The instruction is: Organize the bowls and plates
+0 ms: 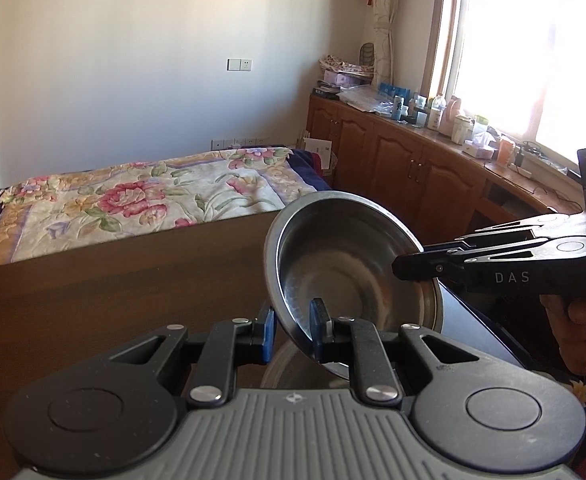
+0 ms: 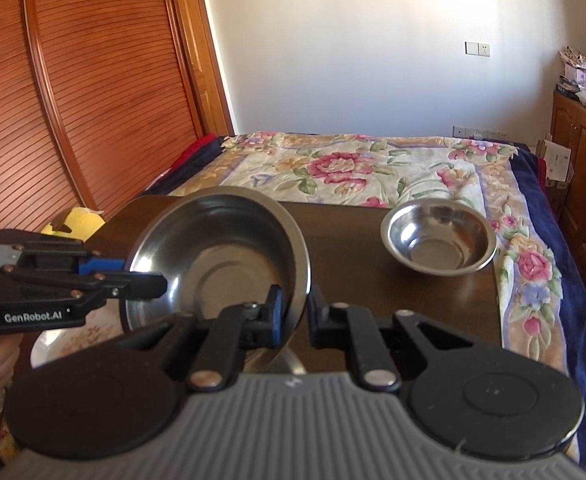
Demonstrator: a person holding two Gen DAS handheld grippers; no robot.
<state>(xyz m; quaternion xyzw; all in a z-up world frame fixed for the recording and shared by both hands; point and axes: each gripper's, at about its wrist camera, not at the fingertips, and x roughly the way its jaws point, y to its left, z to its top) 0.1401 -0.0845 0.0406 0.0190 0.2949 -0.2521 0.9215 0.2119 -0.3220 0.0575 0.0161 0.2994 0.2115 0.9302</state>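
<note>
Above dark table (image 2: 373, 264), round steel bowl (image 2: 221, 256)

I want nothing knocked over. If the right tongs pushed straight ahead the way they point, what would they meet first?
The right tongs are already clamped on the big steel bowl's rim. Beyond it lies bare dark table; the small steel bowl sits off to the right, probably clear of that line.

A shiny silver steel bowl (image 2: 221, 256) is reflecting the dark brown wooden table (image 2: 353, 248); a cream bedspread (image 2: 353, 168) is showing pink roses and green leaves, navy edging bordering it.
</note>
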